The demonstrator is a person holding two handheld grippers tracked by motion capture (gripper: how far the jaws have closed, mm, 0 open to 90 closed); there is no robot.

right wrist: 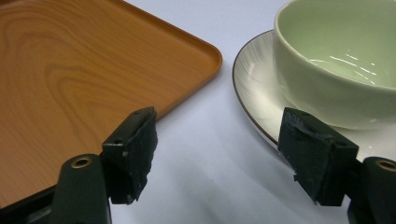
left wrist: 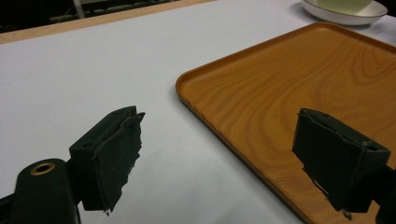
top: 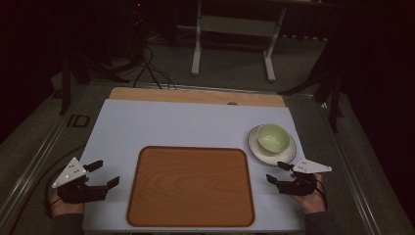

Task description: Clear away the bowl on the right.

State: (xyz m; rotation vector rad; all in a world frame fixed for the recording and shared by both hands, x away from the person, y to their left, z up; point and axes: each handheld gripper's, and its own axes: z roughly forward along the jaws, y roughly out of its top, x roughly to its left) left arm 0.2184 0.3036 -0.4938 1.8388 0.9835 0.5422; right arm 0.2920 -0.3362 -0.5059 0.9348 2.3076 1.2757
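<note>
Nearest to me, at the table's near edge, I hold my left hand-held gripper (top: 102, 173) by the near left corner, jaws spread wide with nothing between them. My right hand-held gripper (top: 277, 172) sits toward the near right corner, jaws likewise apart and empty, pointed at the dishes just ahead.

Between the two lies the wooden tray (top: 191, 218), flat on the white table (top: 161, 122) and bare. Its long side runs along the near edge.

Just beyond my right jaws, near the table's right edge, the pale green bowl (top: 273, 138) stands upright on the white saucer (top: 288, 155). The saucer sits just beside the tray's far right corner, apart from it. In the right gripper view the bowl (right wrist: 336, 70) looks empty, and one jaw is close to the saucer's rim (right wrist: 252, 88) without touching.

I judge the work as not yet begun: nothing is gripped and nothing is on the tray. The whole job appears to be left, namely taking hold of bowl and saucer and setting them on the tray.
</note>
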